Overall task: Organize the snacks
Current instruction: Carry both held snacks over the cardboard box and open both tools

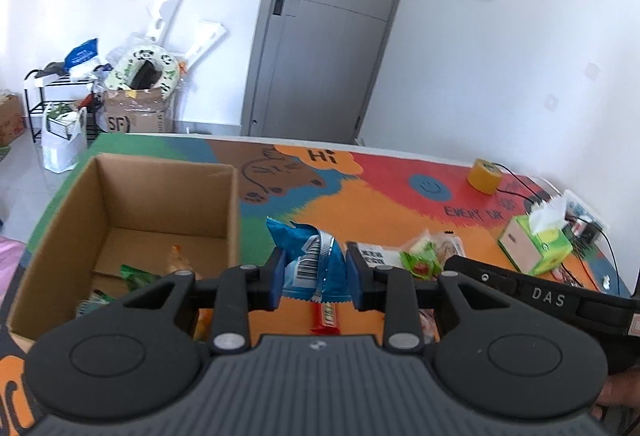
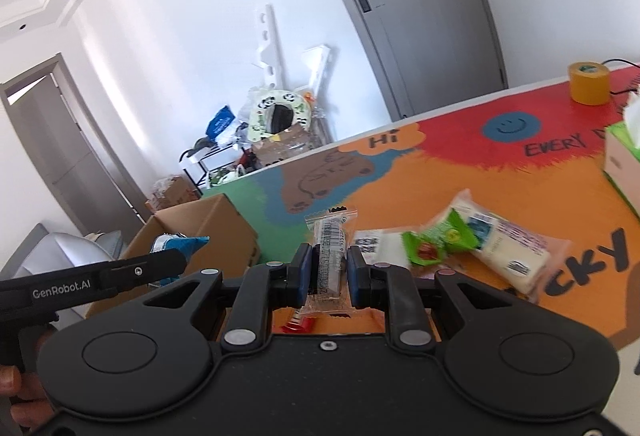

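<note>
My left gripper (image 1: 316,278) is shut on a blue snack bag (image 1: 310,256), held above the table just right of an open cardboard box (image 1: 168,196); the bag also shows in the right wrist view (image 2: 178,244). The box holds several snacks, a green pack (image 1: 138,276) among them. My right gripper (image 2: 328,272) is shut on a clear-wrapped dark snack bar (image 2: 330,256), lifted above the table. A red bar (image 1: 326,318) lies on the table under the left gripper. A green packet (image 2: 430,246) and a white wrapped snack (image 2: 508,248) lie to the right.
A colourful mat (image 1: 360,204) covers the table. A yellow tape roll (image 1: 485,175) and a green tissue box (image 1: 536,246) with cables stand at the right. The right gripper's body (image 1: 540,296) reaches in beside my left one. Clutter and a grey door stand behind.
</note>
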A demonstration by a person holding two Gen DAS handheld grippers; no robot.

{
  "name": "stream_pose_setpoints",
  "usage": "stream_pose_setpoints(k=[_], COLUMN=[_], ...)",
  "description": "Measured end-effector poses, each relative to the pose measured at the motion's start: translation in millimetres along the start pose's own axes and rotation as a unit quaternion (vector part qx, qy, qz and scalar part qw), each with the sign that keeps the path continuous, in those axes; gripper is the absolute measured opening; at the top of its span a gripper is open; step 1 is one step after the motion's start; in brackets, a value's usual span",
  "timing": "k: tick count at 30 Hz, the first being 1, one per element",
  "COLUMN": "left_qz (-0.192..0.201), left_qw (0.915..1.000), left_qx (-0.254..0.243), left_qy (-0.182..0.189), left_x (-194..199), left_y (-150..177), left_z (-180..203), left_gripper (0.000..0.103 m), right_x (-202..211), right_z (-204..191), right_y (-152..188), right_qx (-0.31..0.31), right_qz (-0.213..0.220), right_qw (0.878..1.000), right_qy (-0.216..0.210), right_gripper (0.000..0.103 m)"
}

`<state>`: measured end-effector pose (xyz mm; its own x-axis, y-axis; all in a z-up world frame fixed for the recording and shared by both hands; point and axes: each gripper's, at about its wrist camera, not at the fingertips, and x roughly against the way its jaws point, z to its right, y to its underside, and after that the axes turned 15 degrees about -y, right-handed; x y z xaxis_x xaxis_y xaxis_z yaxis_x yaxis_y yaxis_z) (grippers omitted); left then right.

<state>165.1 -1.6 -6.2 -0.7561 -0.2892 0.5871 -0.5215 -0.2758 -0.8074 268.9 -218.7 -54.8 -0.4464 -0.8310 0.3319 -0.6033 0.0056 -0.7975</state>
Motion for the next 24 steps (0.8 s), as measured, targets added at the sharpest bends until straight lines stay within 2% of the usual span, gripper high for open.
stream_pose_setpoints(k=[14, 24], left_qz=[0.01, -0.007], left_qw=[0.9984, 0.9961], left_qx=[0.037, 0.065], left_qy=[-0.042, -0.06], left_x=[-6, -23], left_y=[-12, -12], left_z=[-46, -79], left_gripper=[0.031, 0.031], right_x=[-27, -49], right_z=[-22, -42], right_y=[-11, -19], right_qx=[0.013, 0.032], right_qz=[-0.005, -0.013], right_qw=[1.0, 0.999], right_qy=[-0.027, -0.042], right_gripper=[0.02, 0.02])
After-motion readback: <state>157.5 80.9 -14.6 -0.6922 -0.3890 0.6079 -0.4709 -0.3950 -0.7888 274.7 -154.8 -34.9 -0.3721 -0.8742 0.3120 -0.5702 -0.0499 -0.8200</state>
